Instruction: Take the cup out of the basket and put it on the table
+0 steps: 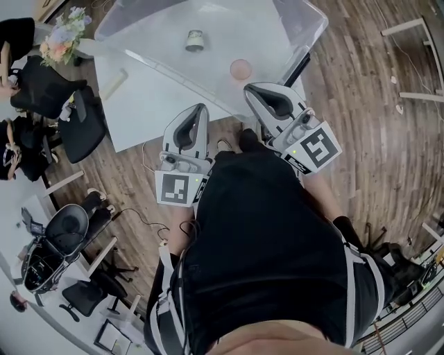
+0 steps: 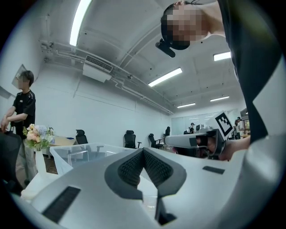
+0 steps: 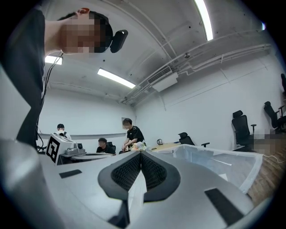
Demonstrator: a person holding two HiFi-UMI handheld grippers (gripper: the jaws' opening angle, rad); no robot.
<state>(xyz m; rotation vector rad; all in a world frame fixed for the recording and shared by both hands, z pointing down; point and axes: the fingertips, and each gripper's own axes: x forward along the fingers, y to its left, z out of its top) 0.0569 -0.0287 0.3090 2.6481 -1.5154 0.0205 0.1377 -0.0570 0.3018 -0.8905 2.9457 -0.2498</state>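
Note:
A clear plastic basket (image 1: 291, 21) stands on the white table (image 1: 152, 111). Through its walls I see a pink cup (image 1: 241, 69) near its front edge and a small pale cup or jar (image 1: 195, 40) farther back. My left gripper (image 1: 200, 108) and right gripper (image 1: 251, 89) are held close to my body at the table's near edge, short of the basket. Both point at it, and both are shut with nothing between the jaws. The left gripper view shows shut jaws (image 2: 143, 150) with the basket (image 2: 76, 154) beyond; the right gripper view shows the same (image 3: 140, 153), with the basket (image 3: 219, 161) at its right.
Black office chairs (image 1: 80, 128) stand left of the table, and a bunch of flowers (image 1: 62, 35) is at its far left corner. People sit and stand at the room's left side. The floor is wooden planks (image 1: 374, 145).

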